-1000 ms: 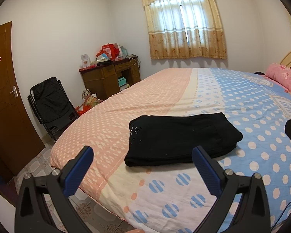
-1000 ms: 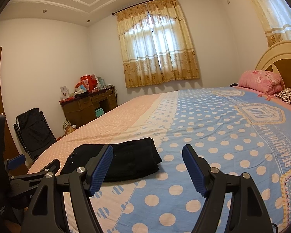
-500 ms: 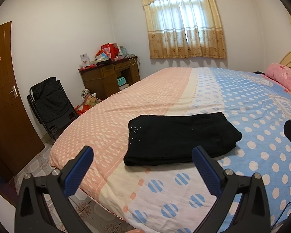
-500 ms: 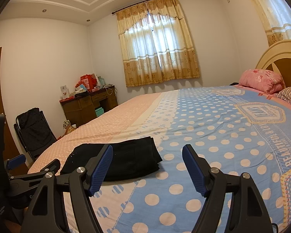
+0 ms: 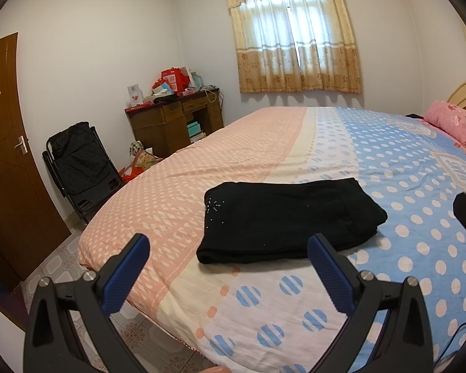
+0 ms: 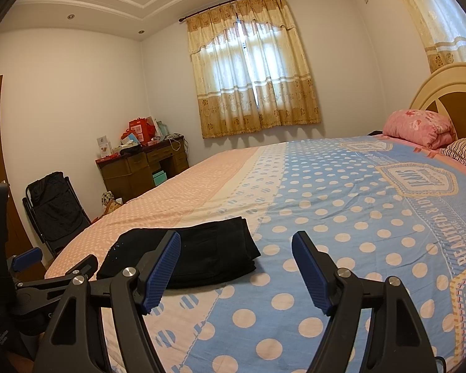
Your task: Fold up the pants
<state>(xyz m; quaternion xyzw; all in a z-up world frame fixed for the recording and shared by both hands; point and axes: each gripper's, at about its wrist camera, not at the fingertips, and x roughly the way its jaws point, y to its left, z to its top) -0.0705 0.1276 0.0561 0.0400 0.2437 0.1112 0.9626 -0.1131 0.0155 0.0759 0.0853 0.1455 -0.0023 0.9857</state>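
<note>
One pair of black pants (image 5: 289,220) lies folded on the bed (image 5: 295,143).
There are two grippers: the left gripper (image 5: 228,253) and the right gripper (image 6: 236,262). Both have their jaws wide apart with nothing between them, just short of the pants. One pink pillow (image 6: 419,127) sits far away. Nothing has moved since a second ago.

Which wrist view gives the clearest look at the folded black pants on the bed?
The left wrist view: the black pants lie whole and unobstructed between the open fingers, folded flat, with small sparkly studs near one corner. In the right wrist view the black pants sit lower and foreshortened, and the right gripper's finger covers part of them.
</note>
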